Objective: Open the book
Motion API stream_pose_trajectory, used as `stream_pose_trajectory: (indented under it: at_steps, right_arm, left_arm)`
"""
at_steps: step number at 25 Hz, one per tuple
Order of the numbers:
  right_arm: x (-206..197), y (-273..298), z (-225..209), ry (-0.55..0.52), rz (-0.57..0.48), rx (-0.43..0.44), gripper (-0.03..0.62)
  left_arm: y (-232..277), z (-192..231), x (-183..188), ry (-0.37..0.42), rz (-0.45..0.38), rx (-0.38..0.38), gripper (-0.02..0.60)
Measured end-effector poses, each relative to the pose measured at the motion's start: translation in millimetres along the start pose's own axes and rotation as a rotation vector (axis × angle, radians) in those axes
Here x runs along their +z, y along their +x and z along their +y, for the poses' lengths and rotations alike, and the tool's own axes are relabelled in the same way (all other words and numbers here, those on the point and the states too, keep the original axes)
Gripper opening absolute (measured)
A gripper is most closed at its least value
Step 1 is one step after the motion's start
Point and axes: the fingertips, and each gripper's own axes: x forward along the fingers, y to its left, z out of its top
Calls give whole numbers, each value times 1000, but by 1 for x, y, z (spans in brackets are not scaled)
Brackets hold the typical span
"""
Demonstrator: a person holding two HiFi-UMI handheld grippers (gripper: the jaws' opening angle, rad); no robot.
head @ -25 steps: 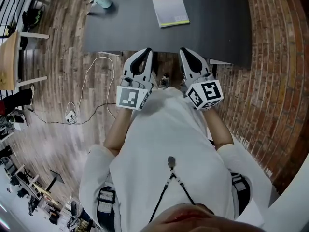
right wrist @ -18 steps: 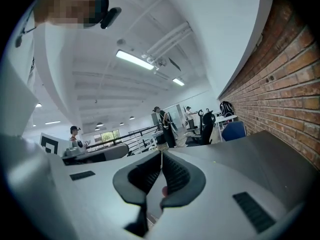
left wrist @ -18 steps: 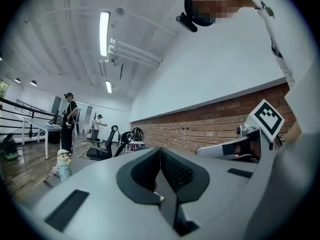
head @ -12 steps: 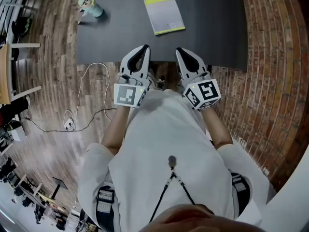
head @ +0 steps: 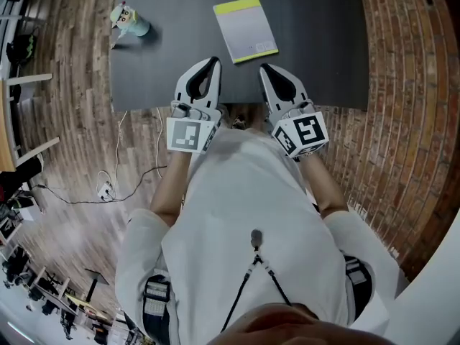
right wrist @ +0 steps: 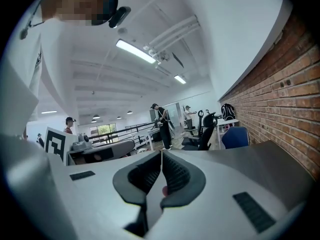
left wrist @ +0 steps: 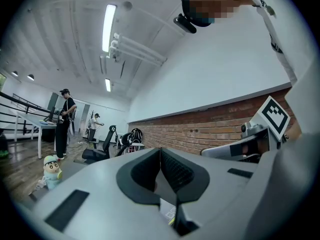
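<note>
The book (head: 245,29) lies closed on the dark table (head: 316,42), with a grey cover and a yellow-green strip along its far edge. Both grippers hover over the table's near edge, just short of the book. My left gripper (head: 213,62) points at the book's near left corner. My right gripper (head: 263,68) points at its near right corner. In the left gripper view the left gripper (left wrist: 160,150) has its pads pressed together with nothing between them. The right gripper (right wrist: 161,153) looks the same in its own view, shut and empty.
A small toy figure (head: 128,20) stands at the table's far left, also seen as the toy figure (left wrist: 51,170) beside the left jaws. A white cable with a plug (head: 106,190) trails over the wooden floor at left. Brick paving runs along the right. People and office chairs stand far off.
Both grippers have moved forward side by side, from in front of the table's edge to over it, nearer the book. Their jaws stayed shut.
</note>
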Motion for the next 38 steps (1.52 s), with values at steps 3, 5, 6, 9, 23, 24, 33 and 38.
stream_pose_trajectory:
  at_steps: [3,5,6,9,23,24,33,38]
  right_arm:
    - [3,22,-4,-12,5,-13,38]
    - [1,34,-7,-17,7,-20,37]
    - [-1,40,-8,-20,10,-23,37]
    - [-6,56,-7,-24,22,-31,38]
    - [-51,116,-37,-26,128,-78,38]
    - [-58,119,-43,-27,145,-79,38]
    - [-140,146,-70,-33,317,-57,37]
    - [-179,154,-73,-28,399,-43,38]
  left_arm:
    - [15,16,4,-6,-28,-13,23]
    - [24,24,9,-12,-59,-16,23]
    - [27,27,9,-10,-68,-20,23]
    - [32,36,5,-11,-68,-33,23]
    - [60,76,-22,-5,-9,-18,23]
    - [64,75,-21,-3,-13,-13,23]
    - [77,76,-31,-18,0,41,23]
    - [77,76,-41,-22,26,41,23]
